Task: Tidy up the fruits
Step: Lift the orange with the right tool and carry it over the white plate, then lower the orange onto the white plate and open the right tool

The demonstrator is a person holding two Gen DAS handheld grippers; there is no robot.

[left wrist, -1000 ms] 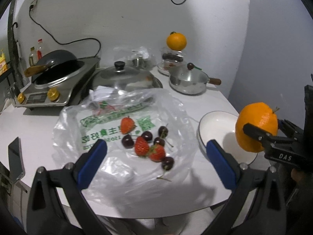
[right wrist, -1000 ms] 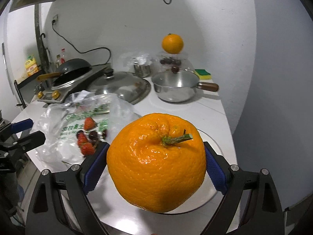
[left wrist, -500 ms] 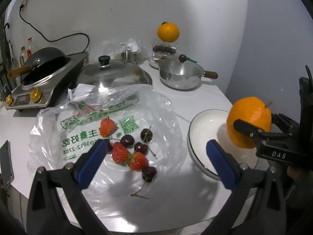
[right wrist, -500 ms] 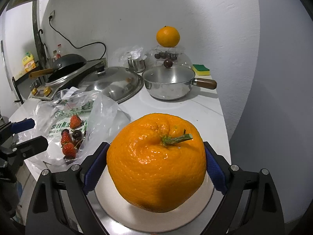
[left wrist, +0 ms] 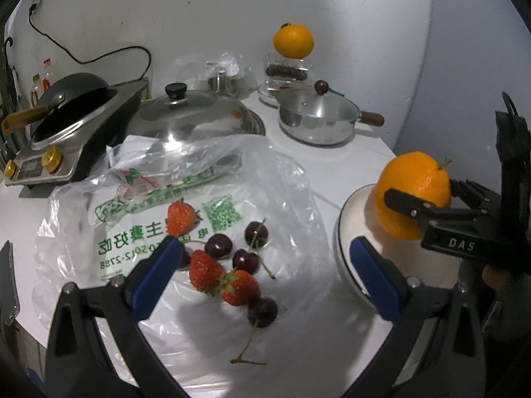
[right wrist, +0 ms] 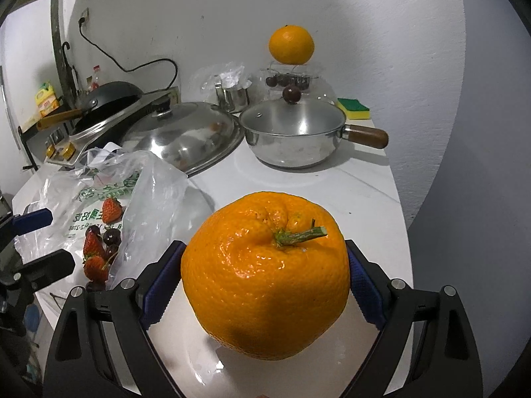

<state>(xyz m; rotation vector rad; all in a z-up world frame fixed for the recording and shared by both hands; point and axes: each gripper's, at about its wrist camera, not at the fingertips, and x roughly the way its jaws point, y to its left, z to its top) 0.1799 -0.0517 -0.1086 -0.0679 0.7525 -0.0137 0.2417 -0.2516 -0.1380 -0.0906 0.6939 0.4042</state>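
Your right tool (right wrist: 265, 285) gripped the orange (right wrist: 265, 275) over the plate (right wrist: 186, 358); your left tool (left wrist: 262, 265) gaped empty. You needed to lower gently before releasing.

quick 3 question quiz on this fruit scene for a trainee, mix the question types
1. True or false: the right gripper holds an orange over the plate.
2. How many strawberries lie on the bag? A) one B) three C) five
3. What rests on the clear box by the wall?

Key:
1. True
2. B: one apart, two among the cherries
3. A second orange
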